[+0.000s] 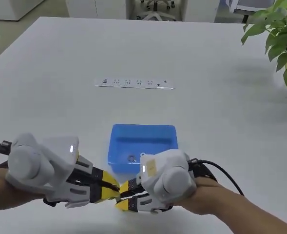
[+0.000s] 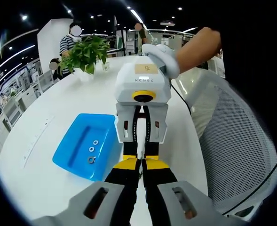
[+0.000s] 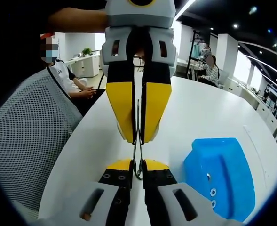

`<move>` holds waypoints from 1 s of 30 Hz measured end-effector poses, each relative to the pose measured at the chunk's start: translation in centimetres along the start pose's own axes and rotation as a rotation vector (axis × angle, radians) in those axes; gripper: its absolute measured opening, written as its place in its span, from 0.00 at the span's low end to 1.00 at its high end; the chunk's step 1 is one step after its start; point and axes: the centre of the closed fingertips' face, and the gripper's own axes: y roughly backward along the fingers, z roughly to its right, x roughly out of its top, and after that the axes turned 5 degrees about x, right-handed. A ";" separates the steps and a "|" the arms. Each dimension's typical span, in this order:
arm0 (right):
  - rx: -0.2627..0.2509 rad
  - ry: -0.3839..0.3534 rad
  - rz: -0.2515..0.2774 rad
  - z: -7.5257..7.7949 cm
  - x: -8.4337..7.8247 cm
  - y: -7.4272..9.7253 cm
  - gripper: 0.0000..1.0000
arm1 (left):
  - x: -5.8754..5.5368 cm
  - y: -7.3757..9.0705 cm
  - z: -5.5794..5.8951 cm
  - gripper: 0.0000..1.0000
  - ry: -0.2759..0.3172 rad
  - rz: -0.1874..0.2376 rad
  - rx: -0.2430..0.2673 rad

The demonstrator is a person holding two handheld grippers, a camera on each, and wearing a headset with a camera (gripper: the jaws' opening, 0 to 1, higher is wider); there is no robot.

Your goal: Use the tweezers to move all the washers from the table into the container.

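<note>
The blue container [image 1: 142,139] sits on the white table just beyond my two grippers, with one washer [image 1: 131,158] showing inside. In the left gripper view the container [image 2: 77,155] holds three washers [image 2: 92,149]. My left gripper [image 1: 115,186] and right gripper [image 1: 120,196] point at each other, tip to tip, at the near edge. Thin metal tweezers [image 3: 138,141] run between both pairs of yellow jaws. The right gripper [image 3: 138,168] is shut on their looped end, and the left gripper [image 2: 139,165] is shut on the other part of the tweezers [image 2: 138,143].
A white power strip [image 1: 133,83] lies across the table's middle. Green plant leaves [image 1: 279,34] hang over the far right corner. A grey mesh chair [image 2: 232,136] stands beside the near table edge. People sit at desks in the background.
</note>
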 end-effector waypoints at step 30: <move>-0.010 -0.020 0.011 0.3 1.3 2.1 0.10 | 0.0 1.7 -0.9 0.56 0.195 0.081 0.142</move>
